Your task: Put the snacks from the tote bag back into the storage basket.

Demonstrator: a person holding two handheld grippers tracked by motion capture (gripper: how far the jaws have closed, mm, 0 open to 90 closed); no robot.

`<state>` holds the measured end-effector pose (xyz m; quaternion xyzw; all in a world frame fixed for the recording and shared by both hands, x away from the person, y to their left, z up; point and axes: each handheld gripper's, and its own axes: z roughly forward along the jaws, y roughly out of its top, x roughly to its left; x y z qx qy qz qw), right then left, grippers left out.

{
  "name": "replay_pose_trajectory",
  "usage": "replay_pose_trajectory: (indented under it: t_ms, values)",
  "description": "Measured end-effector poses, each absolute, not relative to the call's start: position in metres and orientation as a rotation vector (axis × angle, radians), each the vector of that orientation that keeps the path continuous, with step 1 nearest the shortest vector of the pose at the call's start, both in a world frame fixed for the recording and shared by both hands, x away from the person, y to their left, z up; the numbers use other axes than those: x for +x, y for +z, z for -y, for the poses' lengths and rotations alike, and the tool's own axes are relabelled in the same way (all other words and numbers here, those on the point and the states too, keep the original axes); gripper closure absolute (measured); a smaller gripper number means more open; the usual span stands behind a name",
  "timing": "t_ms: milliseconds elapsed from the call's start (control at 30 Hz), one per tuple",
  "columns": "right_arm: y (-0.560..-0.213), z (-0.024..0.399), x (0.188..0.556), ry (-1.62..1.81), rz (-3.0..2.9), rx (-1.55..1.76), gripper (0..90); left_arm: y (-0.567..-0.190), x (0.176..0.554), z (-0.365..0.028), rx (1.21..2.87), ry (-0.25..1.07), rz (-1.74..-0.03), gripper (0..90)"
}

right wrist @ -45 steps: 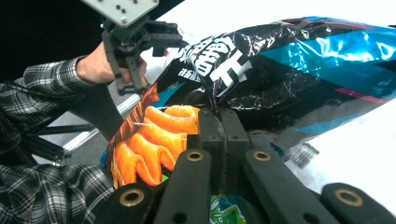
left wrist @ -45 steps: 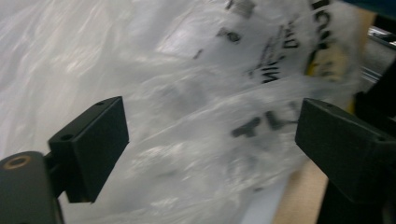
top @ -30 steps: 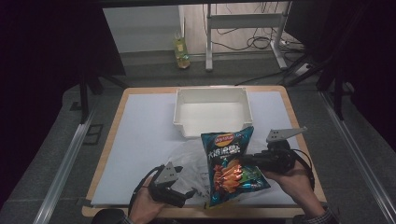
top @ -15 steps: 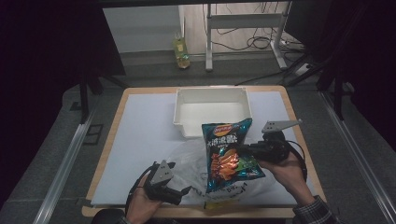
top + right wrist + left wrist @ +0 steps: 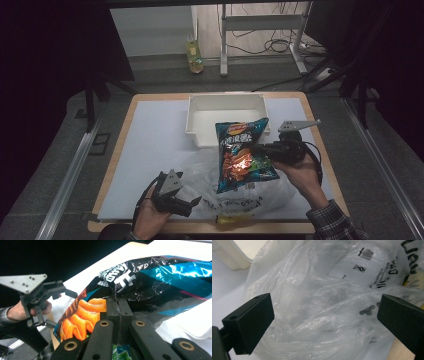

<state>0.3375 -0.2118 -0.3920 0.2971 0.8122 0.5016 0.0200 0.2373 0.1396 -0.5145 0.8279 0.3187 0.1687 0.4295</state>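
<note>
A blue and orange chips bag (image 5: pixel 243 156) hangs above the table just in front of the white bin (image 5: pixel 200 116). My right gripper (image 5: pixel 264 150) is shut on the bag's side edge; in the right gripper view the jaws meet on the foil (image 5: pixel 117 305) of the chips bag (image 5: pixel 160 277). A crumpled clear plastic bag (image 5: pixel 235 197) with black print lies under it. My left gripper (image 5: pixel 190 205) sits near the table's front edge, and its jaws have just been opening. In the left gripper view it (image 5: pixel 322 317) stands open, with the plastic bag (image 5: pixel 324 290) ahead and untouched.
The white bin (image 5: pixel 227 255) is empty and sits at the table's far middle. Something yellow (image 5: pixel 227 218) shows under the plastic bag at the front edge. A bottle (image 5: pixel 195 50) stands on the floor beyond the table. My left gripper (image 5: pixel 40 296) appears in the right gripper view.
My right gripper has carried the chips bag away from the front edge, closer to the bin. The left gripper has shifted slightly left, off the plastic bag.
</note>
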Motion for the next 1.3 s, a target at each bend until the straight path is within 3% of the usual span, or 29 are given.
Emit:
replay_pose_trajectory:
  t_ms: [1300]
  values:
    - [-0.403,0.199,0.416,1.579,-2.365,1.011,89.8,-0.519,0.240,-0.136,2.106,0.403,-0.787,0.5]
